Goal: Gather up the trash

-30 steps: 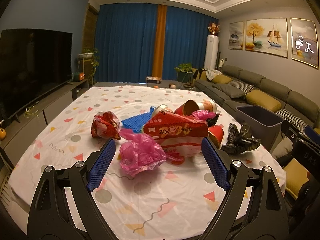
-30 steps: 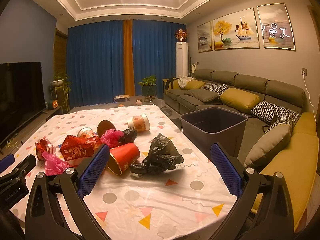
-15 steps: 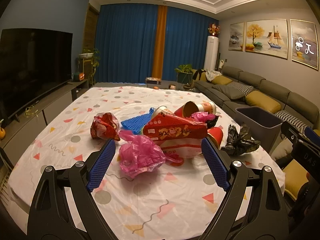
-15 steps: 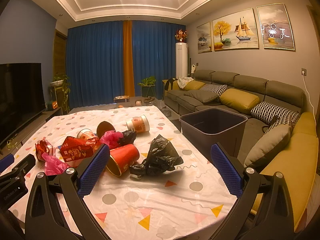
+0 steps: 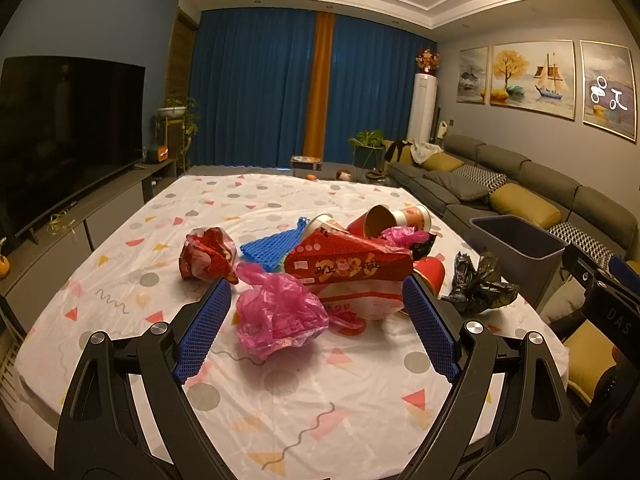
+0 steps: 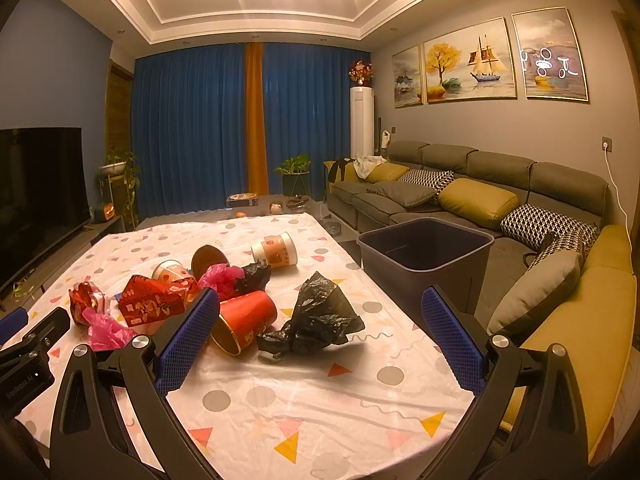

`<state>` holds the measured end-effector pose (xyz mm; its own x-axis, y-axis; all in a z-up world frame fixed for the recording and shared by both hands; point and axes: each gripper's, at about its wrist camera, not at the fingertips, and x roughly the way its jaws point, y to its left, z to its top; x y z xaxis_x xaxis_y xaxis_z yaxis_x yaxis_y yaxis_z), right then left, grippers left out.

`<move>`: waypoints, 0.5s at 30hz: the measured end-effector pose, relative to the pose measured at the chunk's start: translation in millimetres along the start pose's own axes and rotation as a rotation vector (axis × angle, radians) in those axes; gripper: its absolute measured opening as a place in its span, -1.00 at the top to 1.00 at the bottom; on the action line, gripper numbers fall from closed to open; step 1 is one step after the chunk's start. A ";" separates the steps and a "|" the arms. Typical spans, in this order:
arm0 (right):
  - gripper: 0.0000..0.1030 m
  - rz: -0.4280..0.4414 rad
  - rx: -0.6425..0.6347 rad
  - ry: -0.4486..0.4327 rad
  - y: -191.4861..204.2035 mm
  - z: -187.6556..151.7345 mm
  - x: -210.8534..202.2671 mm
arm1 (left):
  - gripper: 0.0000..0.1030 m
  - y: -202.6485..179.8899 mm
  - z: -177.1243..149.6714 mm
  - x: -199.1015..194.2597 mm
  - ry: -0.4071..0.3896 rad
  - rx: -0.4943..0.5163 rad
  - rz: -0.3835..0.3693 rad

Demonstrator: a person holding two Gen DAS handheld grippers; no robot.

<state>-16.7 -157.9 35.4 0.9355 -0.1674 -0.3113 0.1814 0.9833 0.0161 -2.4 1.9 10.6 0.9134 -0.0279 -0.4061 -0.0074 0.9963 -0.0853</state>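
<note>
- Left wrist view: the left hand-held gripper (image 5: 316,312) hangs over the near part of the worktop (image 5: 280,420), jaws spread wide and grasping nothing, its blue pads (image 5: 202,330) either side of the view.
- Right between those pads, lying on the patterned cloth, there's a crumpled pink plastic bag (image 5: 276,312), untouched by either pad.
- Just behind it, a red snack box (image 5: 348,266) sits on a white bag; to its left a crinkled red wrapper (image 5: 206,256), and a blue mesh sheet (image 5: 268,246) tucked behind.
- Farther back, paper cups (image 5: 400,220) lie tipped on their sides beside more pink plastic.
- Over to the right wrist view: the right hand-held gripper (image 6: 318,338) is released too, jaws wide, nothing between the pads.
- Ahead of it a black plastic bag (image 6: 316,318) is slumped on the cloth, with a red cup (image 6: 244,320) on its side just beside it, mouth toward us, close to the left pad.
- A dark grey bin (image 6: 424,268) stands off the worktop's right edge, in front of the sofa (image 6: 500,192); I can't see anything in the part of its inside that shows.
- All the trash lies on the worktop.
</note>
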 end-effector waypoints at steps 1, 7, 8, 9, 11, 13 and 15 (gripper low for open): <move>-0.90 0.001 -0.001 0.000 0.1 -0.2 -0.3 | -0.67 -0.6 0.9 0.8 0.000 0.000 -0.001; -0.90 -0.003 -0.002 0.000 -0.6 0.3 1.0 | -0.67 -0.7 1.3 0.8 0.000 -0.001 -0.001; -0.90 -0.003 -0.001 -0.001 -1.3 -0.4 0.9 | -0.67 0.0 0.7 0.4 -0.001 -0.002 0.000; -0.90 -0.003 -0.002 -0.001 -1.4 -0.6 1.2 | -0.67 0.0 0.6 0.4 -0.001 -0.001 0.000; -0.90 -0.003 -0.001 -0.001 -1.5 -0.5 1.3 | -0.67 -0.8 3.3 0.8 -0.002 -0.002 -0.001; -0.90 -0.003 -0.001 -0.001 -1.4 -0.5 1.3 | -0.67 -0.7 3.4 0.8 -0.002 -0.003 -0.001; -0.90 -0.003 -0.001 -0.001 -1.3 -0.7 0.8 | -0.67 -0.7 3.4 0.8 -0.003 -0.004 0.000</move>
<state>-16.5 -159.2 34.5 0.9352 -0.1702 -0.3107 0.1836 0.9829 0.0142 -0.3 1.4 13.5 0.9145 -0.0277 -0.4036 -0.0091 0.9960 -0.0888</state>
